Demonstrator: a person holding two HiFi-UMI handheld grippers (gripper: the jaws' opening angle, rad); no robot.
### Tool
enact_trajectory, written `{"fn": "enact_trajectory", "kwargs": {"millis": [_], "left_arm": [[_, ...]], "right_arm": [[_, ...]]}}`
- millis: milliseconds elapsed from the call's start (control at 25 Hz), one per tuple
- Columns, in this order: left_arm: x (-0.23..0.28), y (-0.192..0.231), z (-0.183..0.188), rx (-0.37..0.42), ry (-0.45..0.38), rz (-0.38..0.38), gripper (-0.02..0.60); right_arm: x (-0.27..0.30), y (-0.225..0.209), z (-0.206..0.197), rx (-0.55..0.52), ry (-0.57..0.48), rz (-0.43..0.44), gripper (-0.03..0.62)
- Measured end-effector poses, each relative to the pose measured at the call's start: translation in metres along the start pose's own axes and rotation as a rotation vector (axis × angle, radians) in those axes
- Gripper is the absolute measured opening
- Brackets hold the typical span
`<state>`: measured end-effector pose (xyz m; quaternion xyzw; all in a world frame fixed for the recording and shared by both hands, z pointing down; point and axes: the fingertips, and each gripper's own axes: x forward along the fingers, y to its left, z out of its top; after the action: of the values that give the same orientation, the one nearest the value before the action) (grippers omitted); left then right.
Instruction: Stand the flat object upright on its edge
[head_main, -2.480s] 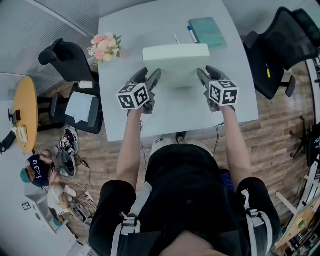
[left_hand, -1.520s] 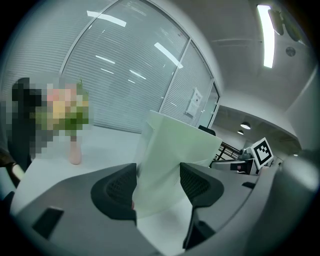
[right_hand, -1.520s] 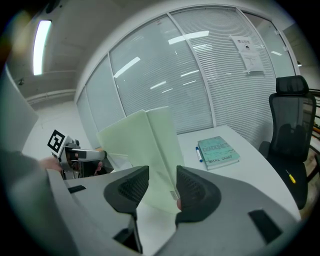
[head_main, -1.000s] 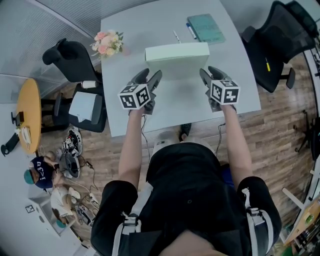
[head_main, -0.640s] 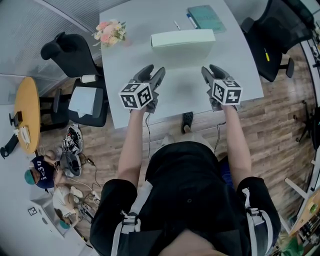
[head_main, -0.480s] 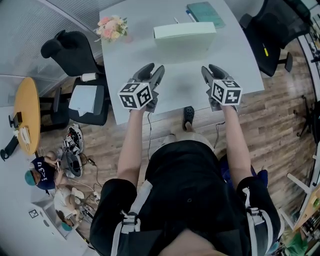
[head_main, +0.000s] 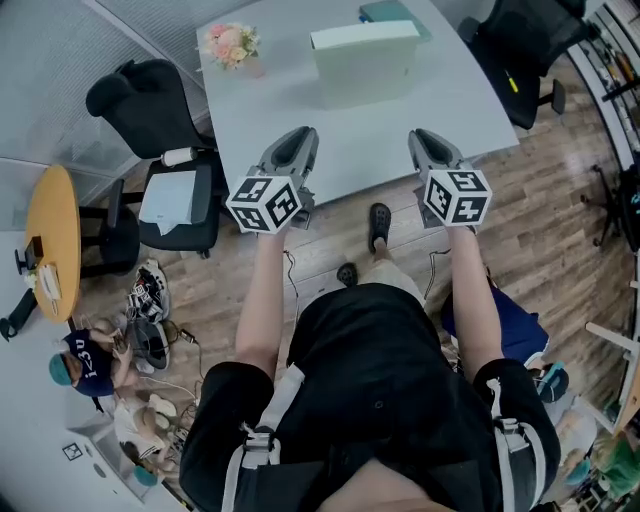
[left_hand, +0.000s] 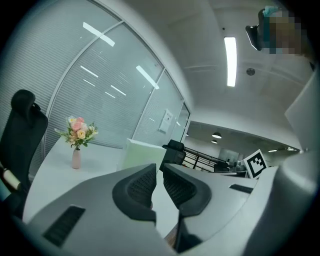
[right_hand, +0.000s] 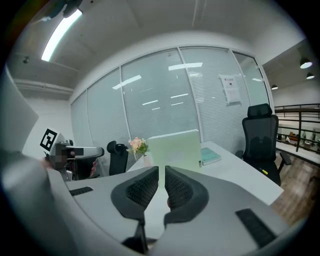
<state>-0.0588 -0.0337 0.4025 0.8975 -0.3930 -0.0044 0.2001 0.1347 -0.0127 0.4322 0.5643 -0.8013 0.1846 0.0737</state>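
Round yellow table (head_main: 48, 240): at the far left of the head view, on the floor, well apart from the work table.
Left chairs: one black office chair (head_main: 135, 95) stands by the left edge of the white table (head_main: 300, 100); a second (head_main: 172, 205), with white sheets on its seat, is just off the near left corner.
Vase of flowers (head_main: 232, 45): pink and pale blooms, upright at the table's far left corner; it also shows in the left gripper view (left_hand: 76, 136).
Left gripper (head_main: 298, 138): held at the table's near edge, toward the near left corner. Its jaws are closing, with only a thin slit left between the ribbed pads (left_hand: 142, 184) and nothing in it.
Flat object (head_main: 365, 60): a pale green slab standing upright on its long edge near the table's far edge, right of the middle. Nothing touches it, and it is well apart from both grippers. Each gripper view shows it straight beyond the jaws (left_hand: 137, 155) (right_hand: 175, 147).
Teal notebook (head_main: 390, 10): lying flat at the far edge, just behind the slab.
Right gripper (head_main: 424, 142): at the near edge, toward the near right corner. Its jaws are closing too, the pads (right_hand: 179, 189) parted by a narrow gap that holds nothing.
Right chair (head_main: 510, 40): black, beside the table's right edge.
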Motion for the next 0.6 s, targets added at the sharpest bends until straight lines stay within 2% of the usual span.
{"fn": "enact_trajectory", "kwargs": {"millis": [160, 320, 600], "left_arm": [[-0.034, -0.034, 0.007, 0.03, -0.024, -0.053, 0.041], [-0.061, -0.059, 0.013, 0.089, -0.04, -0.071, 0.037], [-0.084, -0.088, 0.015, 0.116, -0.077, -0.084, 0.037]], "right_arm": [[-0.046, 0.019, 0.007, -0.009, -0.071, -0.035, 0.017], [-0.084, 0.036, 0.016, -0.015, -0.136, -0.039, 0.017], [-0.132, 0.051, 0.027, -0.038, -0.217, -0.018, 0.017]]}}
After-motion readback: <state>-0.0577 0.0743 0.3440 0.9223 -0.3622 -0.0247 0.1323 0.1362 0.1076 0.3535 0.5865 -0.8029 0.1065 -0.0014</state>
